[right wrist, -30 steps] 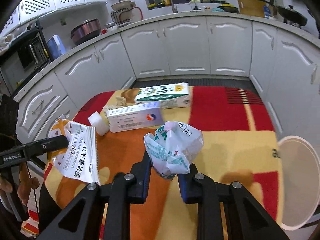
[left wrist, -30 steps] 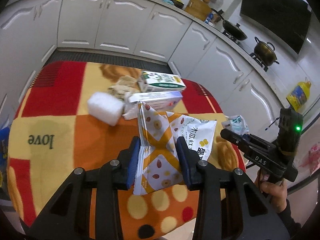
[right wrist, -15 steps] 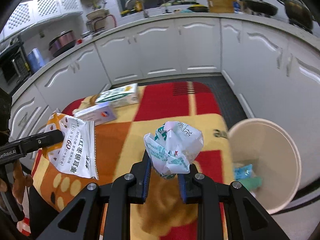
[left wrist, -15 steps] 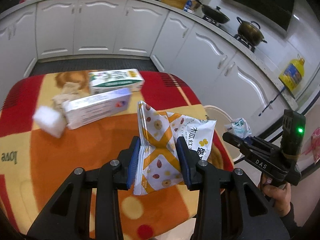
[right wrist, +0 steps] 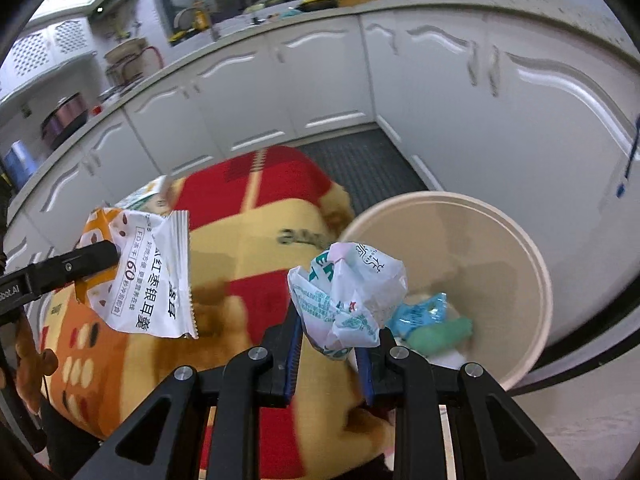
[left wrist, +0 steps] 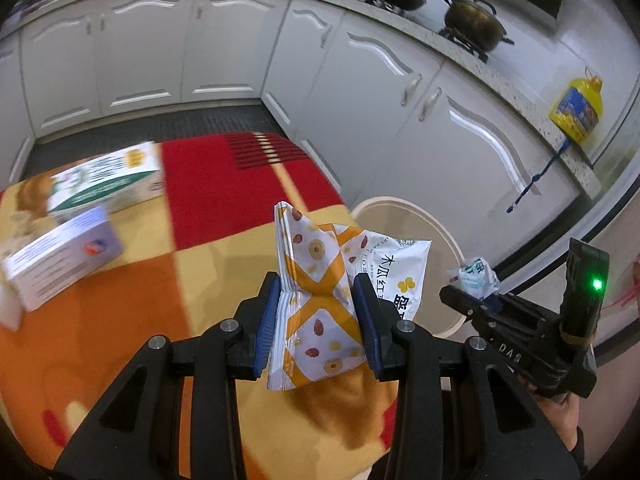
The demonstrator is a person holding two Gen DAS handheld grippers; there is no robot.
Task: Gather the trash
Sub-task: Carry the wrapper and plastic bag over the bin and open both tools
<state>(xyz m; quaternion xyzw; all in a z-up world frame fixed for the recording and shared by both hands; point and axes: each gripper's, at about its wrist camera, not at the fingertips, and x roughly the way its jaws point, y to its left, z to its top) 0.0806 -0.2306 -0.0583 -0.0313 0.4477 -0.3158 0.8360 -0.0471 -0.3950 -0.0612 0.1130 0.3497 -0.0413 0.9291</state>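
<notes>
Two grippers, left point(left wrist: 318, 316) pinching one snack bag point(left wrist: 320, 300), right point(right wrist: 332, 354) one crumpled wrapper point(right wrist: 348, 296); perhaps two boxes point(left wrist: 104, 184) behind.

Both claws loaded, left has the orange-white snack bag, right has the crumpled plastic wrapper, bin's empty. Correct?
Not quite: the round beige trash bin is not empty. The right wrist view shows blue and green wrappers inside. Left claw does grip the orange-and-white snack bag; right claw grips the crumpled white-green plastic wrapper.

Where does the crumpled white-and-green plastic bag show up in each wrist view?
Left wrist view: the crumpled white-and-green plastic bag sits far right, small, at the tip of the right gripper.
Right wrist view: lower centre, clamped between the right gripper's fingers.
Shared landmark: the round beige trash bin beside the table.
</notes>
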